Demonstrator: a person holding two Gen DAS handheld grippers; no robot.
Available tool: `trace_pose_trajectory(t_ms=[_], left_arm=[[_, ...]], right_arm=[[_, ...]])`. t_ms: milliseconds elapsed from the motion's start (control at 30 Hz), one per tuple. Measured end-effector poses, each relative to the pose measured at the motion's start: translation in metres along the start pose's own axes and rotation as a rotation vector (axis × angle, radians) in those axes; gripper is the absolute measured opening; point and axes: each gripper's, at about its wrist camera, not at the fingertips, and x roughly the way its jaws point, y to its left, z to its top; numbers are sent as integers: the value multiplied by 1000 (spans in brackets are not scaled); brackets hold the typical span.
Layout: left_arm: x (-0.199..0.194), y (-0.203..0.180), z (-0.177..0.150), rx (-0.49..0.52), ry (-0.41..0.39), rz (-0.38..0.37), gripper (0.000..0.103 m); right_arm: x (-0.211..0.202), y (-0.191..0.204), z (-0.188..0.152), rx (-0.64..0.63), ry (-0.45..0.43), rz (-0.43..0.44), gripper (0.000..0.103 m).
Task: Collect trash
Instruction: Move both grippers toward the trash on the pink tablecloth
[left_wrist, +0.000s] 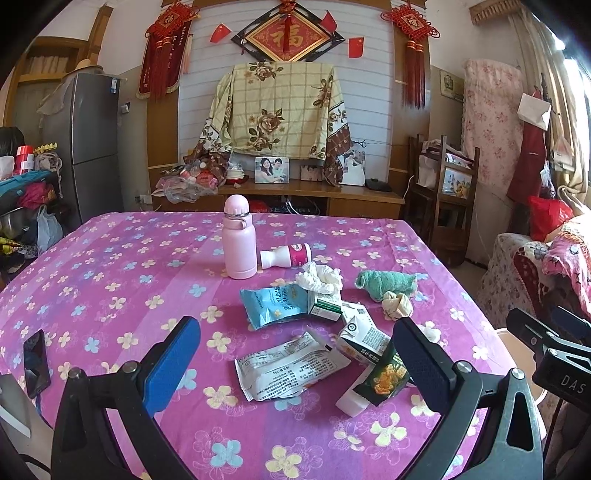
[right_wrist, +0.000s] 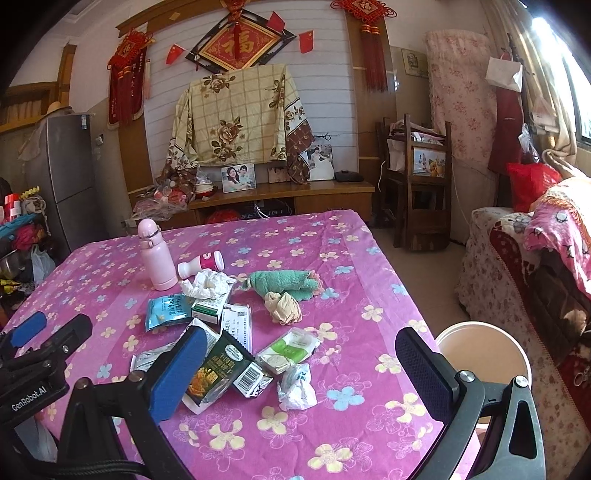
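Observation:
Trash lies in a loose pile on the pink flowered tablecloth (left_wrist: 110, 280): a white printed wrapper (left_wrist: 288, 365), a blue snack bag (left_wrist: 275, 304), a dark green cracker packet (right_wrist: 218, 369), a crumpled white wrapper (right_wrist: 295, 387), a light green packet (right_wrist: 290, 349), crumpled tissues (right_wrist: 282, 308) and a small lying yogurt bottle (left_wrist: 286, 255). My left gripper (left_wrist: 299, 354) is open and empty, low over the near table, with the white wrapper between its fingers in view. My right gripper (right_wrist: 299, 362) is open and empty, above the cracker packet and wrappers.
A pink thermos (left_wrist: 239, 238) stands upright behind the pile. A rolled green towel (right_wrist: 284, 282) lies at the far right of it. A round bin (right_wrist: 487, 350) stands off the table's right edge. A phone (left_wrist: 36, 362) lies at the left edge.

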Motion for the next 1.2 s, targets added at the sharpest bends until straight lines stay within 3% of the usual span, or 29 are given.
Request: trace_pose_trajectory(t_ms=[667,1200], left_arm=[[4,3,-2,-4,13,6,103],[12,5,-7,-8,37,18,103]], right_arm=[[6,-4,-6,-3,25,-7,103],[20,-5,-14,-48,102,-25,103]])
